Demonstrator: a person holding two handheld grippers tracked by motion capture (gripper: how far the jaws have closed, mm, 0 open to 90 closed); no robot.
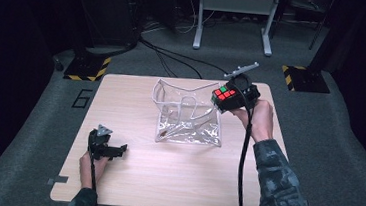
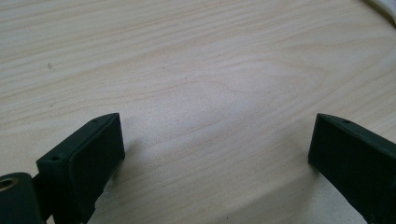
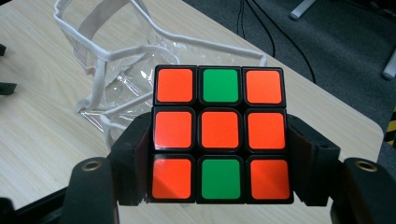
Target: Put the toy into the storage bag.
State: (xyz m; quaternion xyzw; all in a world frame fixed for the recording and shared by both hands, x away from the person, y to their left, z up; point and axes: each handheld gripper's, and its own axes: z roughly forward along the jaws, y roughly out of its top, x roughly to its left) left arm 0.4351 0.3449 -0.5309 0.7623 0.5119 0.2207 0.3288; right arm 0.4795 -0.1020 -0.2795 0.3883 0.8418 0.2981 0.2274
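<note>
My right gripper (image 1: 224, 97) is shut on a puzzle cube (image 1: 223, 95) with orange and green stickers, held in the air at the right rim of a clear plastic bag (image 1: 187, 114) with white trim. In the right gripper view the cube (image 3: 219, 134) sits between both jaws, which press its left and right sides, and the bag (image 3: 116, 70) lies behind it on the table. My left gripper (image 1: 118, 150) rests open on the wooden table (image 1: 165, 171) at the front left, and its own view has bare wood (image 2: 210, 93) between the jaws.
The bag stands open-topped at the table's middle. Past the table's far edge lie cables (image 1: 175, 57) on grey carpet, a white metal stand (image 1: 233, 17) and yellow-black striped floor blocks (image 1: 88, 67).
</note>
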